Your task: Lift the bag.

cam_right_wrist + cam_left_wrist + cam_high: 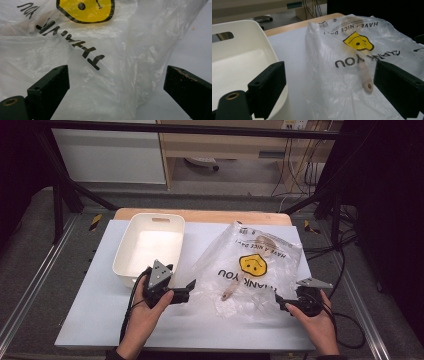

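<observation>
I've got the plastic bag (252, 270) lying flat mid-table beside the white tub (150, 245). It's thin, slippery film; I'd pinch a gathered edge. Wooden spoon (364, 72) inside, probably. Left gripper (187, 290) and right gripper (278, 301) both gape, empty.

Dim room sitting around a pale tabletop (200, 330)

Grey carpet (30, 270) is lying beneath a black metal frame (190, 128); a light wooden cabinet (220, 145) and a white panel (110, 155) are standing behind, with cables (295, 170) hanging beside them

Bag (250, 270): thin glossy crinkly plastic; tub (150, 247): smooth matt plastic.
</observation>
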Motion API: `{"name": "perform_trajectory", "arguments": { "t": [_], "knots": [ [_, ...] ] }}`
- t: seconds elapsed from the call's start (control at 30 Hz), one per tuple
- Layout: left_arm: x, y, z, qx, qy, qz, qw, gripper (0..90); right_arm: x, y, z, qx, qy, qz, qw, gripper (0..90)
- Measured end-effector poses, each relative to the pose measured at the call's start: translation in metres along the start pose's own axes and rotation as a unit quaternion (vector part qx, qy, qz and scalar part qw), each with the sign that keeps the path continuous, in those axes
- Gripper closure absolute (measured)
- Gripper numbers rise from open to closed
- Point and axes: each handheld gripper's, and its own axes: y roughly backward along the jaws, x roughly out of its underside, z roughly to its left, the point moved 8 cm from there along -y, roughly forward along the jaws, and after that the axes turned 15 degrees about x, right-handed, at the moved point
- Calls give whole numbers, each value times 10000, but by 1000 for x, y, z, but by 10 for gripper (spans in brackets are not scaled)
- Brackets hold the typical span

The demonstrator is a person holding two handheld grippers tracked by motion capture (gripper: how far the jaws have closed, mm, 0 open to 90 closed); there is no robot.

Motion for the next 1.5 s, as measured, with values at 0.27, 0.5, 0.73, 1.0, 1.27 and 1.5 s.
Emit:
{"name": "perform_trajectory", "arguments": {
  "t": [0.27,0.5,0.73,1.0,1.27,1.5],
  "knots": [
    [-1,4,2,-62,14,-57,10000,108,27,0,6,-59,80,370,9993,78],
    [-3,12,8,-116,87,-118,9998,109,31,-2,21,-99,459,442,9979,97],
    [-4,15,11,-147,123,-166,9997,111,29,6,30,-328,748,212,9964,519],
    [-3,14,12,-153,120,-137,9997,111,28,8,33,-627,868,227,9940,887],
    [-1,13,12,-146,124,-110,9998,113,29,10,25,-645,905,292,9934,900],
    [4,6,3,-22,83,22,10000,115,30,6,-2,-329,677,325,9966,900]
  ]
}}
